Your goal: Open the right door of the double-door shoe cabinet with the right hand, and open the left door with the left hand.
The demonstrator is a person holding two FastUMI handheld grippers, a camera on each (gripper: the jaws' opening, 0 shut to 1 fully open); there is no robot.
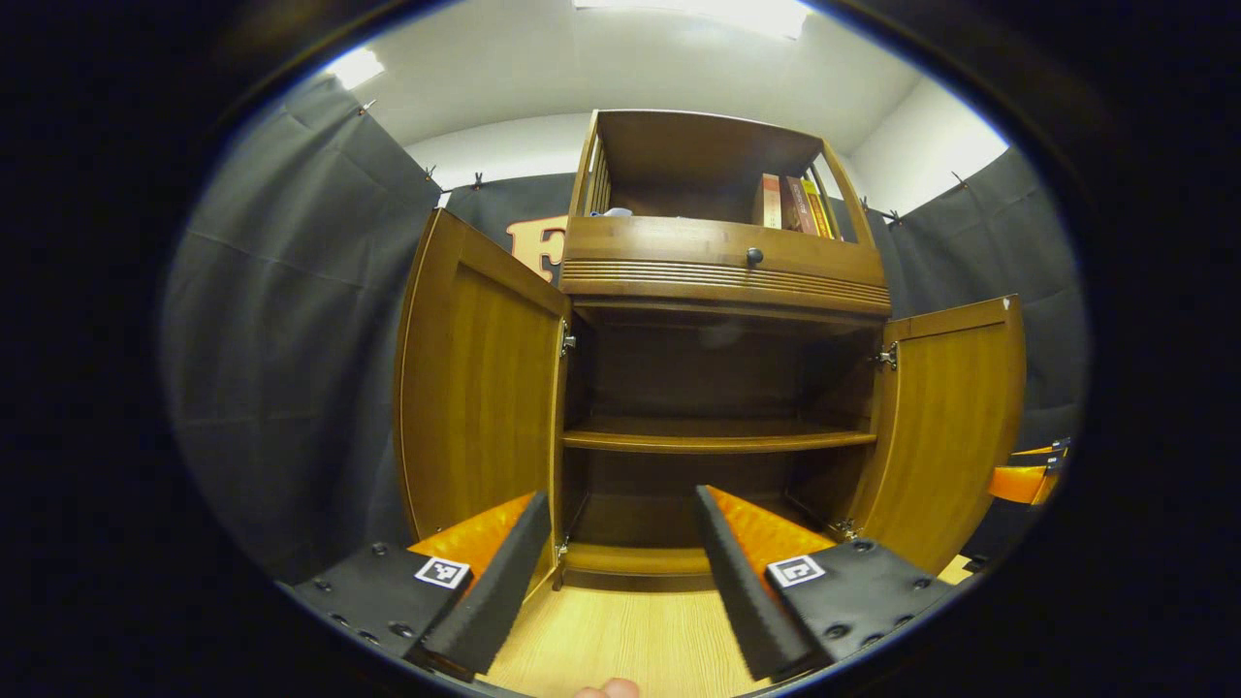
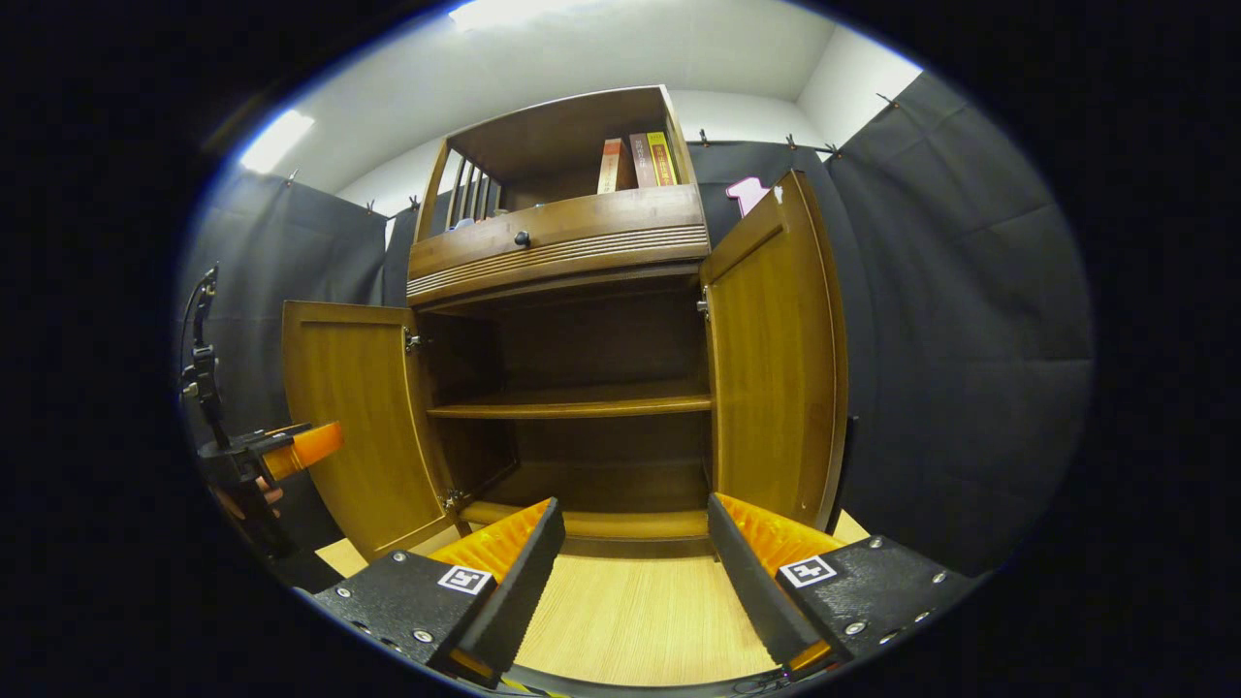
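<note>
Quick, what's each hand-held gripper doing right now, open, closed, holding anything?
Left hand-held gripper: open, holding nothing.
Right hand-held gripper: open, holding nothing.

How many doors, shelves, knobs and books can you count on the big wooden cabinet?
Open doors: 2, the left door and the right door
Inner shelves: 1, the middle shelf
Drawer knobs: 1, the round knob
Books: 3, standing on top
Total: 7

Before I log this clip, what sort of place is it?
Likely a staged recording booth, not a home: black cloth walls surround a brown wooden double-door shoe cabinet on a pale wood-grain floor.
</note>
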